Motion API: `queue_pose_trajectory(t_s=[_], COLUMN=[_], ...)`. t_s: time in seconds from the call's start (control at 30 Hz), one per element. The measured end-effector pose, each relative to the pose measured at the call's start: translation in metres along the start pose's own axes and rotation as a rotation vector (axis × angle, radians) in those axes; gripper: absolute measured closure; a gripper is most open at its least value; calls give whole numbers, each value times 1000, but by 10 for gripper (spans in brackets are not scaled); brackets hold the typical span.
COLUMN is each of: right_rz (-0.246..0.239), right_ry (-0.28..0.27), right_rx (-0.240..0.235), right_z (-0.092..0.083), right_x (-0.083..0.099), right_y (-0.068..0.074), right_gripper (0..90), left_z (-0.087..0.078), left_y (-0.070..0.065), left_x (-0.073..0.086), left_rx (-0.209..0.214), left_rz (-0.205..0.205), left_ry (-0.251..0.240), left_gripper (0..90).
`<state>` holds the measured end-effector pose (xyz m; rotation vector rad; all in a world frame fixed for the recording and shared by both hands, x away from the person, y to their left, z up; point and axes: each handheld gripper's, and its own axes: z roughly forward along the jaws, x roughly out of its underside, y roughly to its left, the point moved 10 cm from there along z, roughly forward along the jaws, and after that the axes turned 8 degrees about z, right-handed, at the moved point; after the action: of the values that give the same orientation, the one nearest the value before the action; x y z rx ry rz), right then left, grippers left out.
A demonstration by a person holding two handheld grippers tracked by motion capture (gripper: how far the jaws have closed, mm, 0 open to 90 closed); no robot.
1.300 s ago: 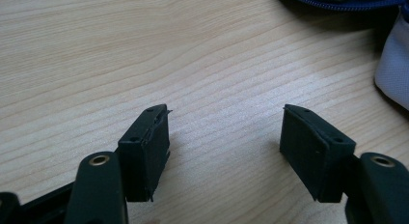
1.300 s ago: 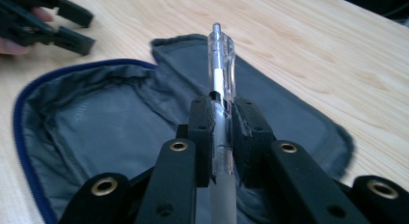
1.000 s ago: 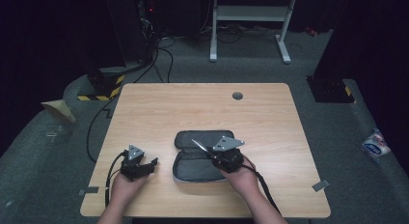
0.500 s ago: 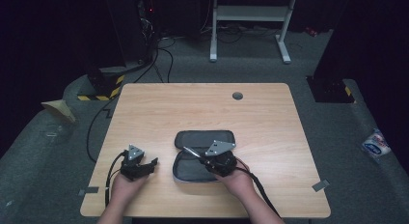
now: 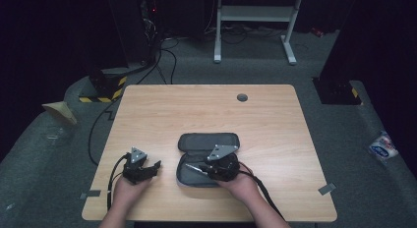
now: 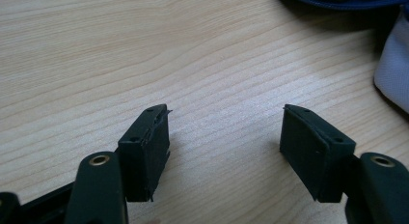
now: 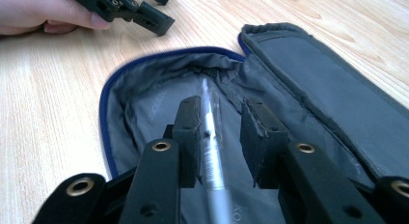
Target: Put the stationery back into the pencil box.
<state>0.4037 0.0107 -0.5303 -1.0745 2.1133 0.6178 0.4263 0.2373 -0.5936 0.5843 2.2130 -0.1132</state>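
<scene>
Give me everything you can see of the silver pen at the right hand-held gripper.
The silver pen is slim, with a metallic-looking barrel and a clear or pale section toward its far tip. It lies lengthwise in the near half of the open grey pencil case, on the lining, pointing away from the camera. It sits between the jaws of the right hand-held gripper, which have just been opening; the left pad is at or close to the barrel, the right pad stands clear. The near end is hidden below the jaws.
</scene>
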Motion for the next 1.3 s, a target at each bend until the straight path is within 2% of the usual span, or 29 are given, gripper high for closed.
queue_pose_trajectory(t_s=[0.2,0.3,0.53,0.57,0.67,0.93,1.03,1.17,1.3], right_rz=[22,48,112,121,159,216,252,278,302], right_ry=[-25,-47,-98,-102,-117,-139,-136,-122,-89], right_rx=[39,70,188,213,239,333,350,378,430], right_z=[-8,-13,-33,-37,-47,-69,-75,-79,-83], right_x=[-1,1,17,21,29,57,70,87,107], right_y=[-9,-18,-49,-55,-67,-95,-103,-112,-125], right_gripper=[642,585,483,470,470,473,472,447,416], left_z=[0,0,0,0,0,0,0,0,0], left_y=[0,0,0,0,0,0,0,0,0], left_x=[0,0,0,0,0,0,0,0,0], left_rx=[0,1,0,-1,-1,-2,-2,-2,-3], left_rz=[0,1,-1,0,0,-2,-3,-3,-3], left_ry=[1,0,0,1,2,1,1,1,1], left_gripper=[346,346,346,346,346,345,345,345,346])
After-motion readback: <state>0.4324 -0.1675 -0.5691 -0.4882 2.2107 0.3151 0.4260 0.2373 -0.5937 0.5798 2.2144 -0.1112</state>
